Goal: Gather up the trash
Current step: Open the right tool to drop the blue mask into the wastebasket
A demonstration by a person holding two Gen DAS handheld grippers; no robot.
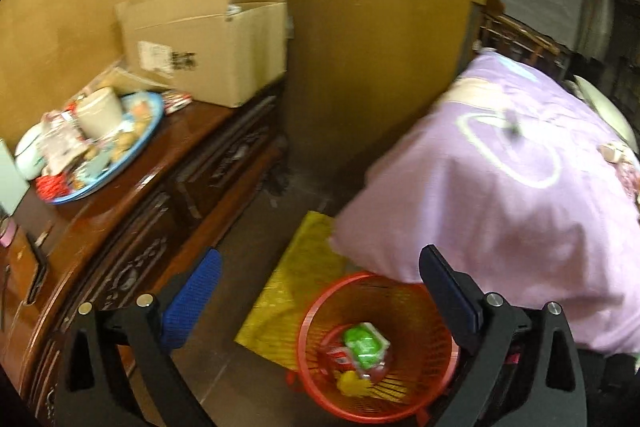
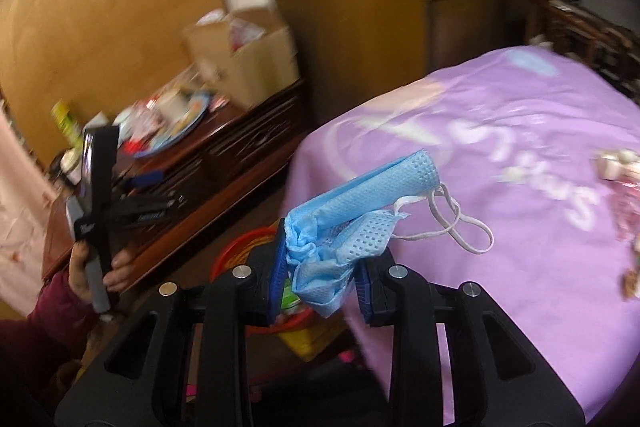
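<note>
My right gripper (image 2: 320, 279) is nearest to me, its blue pads pressed onto a crumpled pale blue disposable face mask (image 2: 344, 215), whose white elastic ear loops (image 2: 460, 223) dangle free over the edge of the bed's lilac printed cover (image 2: 500, 147). Below and behind that gripper, mostly hidden by it, sits the round red plastic mesh waste basket (image 2: 236, 247). My left gripper (image 1: 320, 307) hangs above the same red basket (image 1: 316, 307) with its jaws spread wide and nothing between them; inside the basket lie a green and white packet (image 1: 366, 343) and some red and yellow wrappers. The basket stands on the floor on a yellow sheet (image 1: 296, 279), between the bed (image 1: 500, 187) and a dark carved wooden bench (image 1: 132, 227). I judge the mask is not yet clearly over the basket's mouth, so letting go too early could drop it onto the floor or the bed. The trailing loops could snag on a gripper pad or catch the basket rim, leaving the mask draped outside. My two grippers are also close together here and could knock each other or tip the light basket. Farther off, the bench carries a blue round tray (image 1: 136, 147) heaped with packets and a cream cup (image 1: 98, 111), and behind it an open brown cardboard box (image 1: 208, 39). The box has a white label with dark print, too blurred to read. White lettering runs across the bed cover, but blur keeps me from making out a word.
</note>
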